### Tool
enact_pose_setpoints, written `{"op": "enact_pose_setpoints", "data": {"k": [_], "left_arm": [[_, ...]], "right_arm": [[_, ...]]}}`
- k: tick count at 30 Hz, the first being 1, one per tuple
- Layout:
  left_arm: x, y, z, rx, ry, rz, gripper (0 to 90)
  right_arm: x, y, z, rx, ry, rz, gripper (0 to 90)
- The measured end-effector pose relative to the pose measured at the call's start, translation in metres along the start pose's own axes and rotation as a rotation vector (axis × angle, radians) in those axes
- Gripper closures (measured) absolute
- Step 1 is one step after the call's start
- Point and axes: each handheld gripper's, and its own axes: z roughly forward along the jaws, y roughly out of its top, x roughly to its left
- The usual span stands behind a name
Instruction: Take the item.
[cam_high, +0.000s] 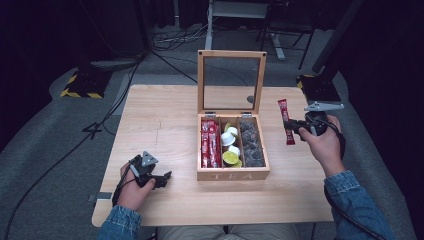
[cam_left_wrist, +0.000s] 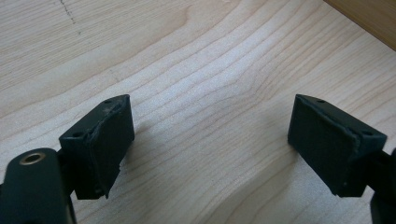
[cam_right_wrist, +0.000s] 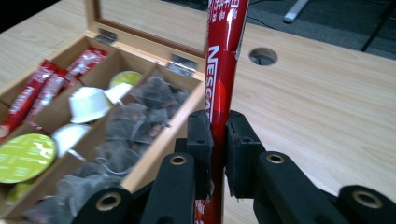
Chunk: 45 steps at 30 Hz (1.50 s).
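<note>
My right claw (cam_right_wrist: 219, 154) pinches a red coffee stick (cam_right_wrist: 223, 70) above the counter's (cam_high: 160, 125) right edge, beside the tea box (cam_high: 233, 174); it isn't yet in the left compartment. My left claw (cam_left_wrist: 210, 140) rests spread, empty, near the front-left corner

The tea box (cam_high: 233, 175) sits on the table (cam_high: 165, 120); the left gripper (cam_high: 161, 179) lies to its left, the coffee stick (cam_high: 286, 121) to its right.

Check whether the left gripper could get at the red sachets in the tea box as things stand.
Probably yes. The left gripper rests open on the table beside the tea box, whose lid stands upright, and the red sachets lie uncovered in the nearest compartment.
</note>
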Motion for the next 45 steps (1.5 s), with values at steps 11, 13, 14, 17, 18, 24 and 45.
{"op": "enact_pose_setpoints", "data": {"k": [11, 13, 14, 17, 18, 24, 45], "left_arm": [[0.000, 0.000, 0.000, 0.000, 0.000, 0.000, 14.8], [0.000, 0.000, 0.000, 0.000, 0.000, 0.000, 14.8], [0.000, 0.000, 0.000, 0.000, 0.000, 0.001, 14.8], [0.000, 0.000, 0.000, 0.000, 0.001, -0.001, 14.8], [0.000, 0.000, 0.000, 0.000, 0.001, 0.000, 14.8], [0.000, 0.000, 0.000, -0.003, 0.001, -0.002, 14.8], [0.000, 0.000, 0.000, -0.001, 0.001, 0.000, 14.8]], "right_arm": [[-0.026, -0.029, 0.010, 0.030, -0.028, 0.045, 81.7], [-0.029, -0.034, 0.012, 0.032, -0.033, 0.054, 81.7], [-0.030, -0.036, 0.012, 0.029, -0.037, 0.055, 81.7], [-0.032, -0.047, 0.012, 0.007, -0.057, 0.070, 81.7], [-0.033, -0.050, 0.012, 0.000, -0.059, 0.077, 81.7], [-0.039, -0.073, 0.018, -0.006, -0.058, 0.139, 81.7], [-0.043, -0.098, 0.041, 0.113, -0.057, 0.192, 81.3]]}}
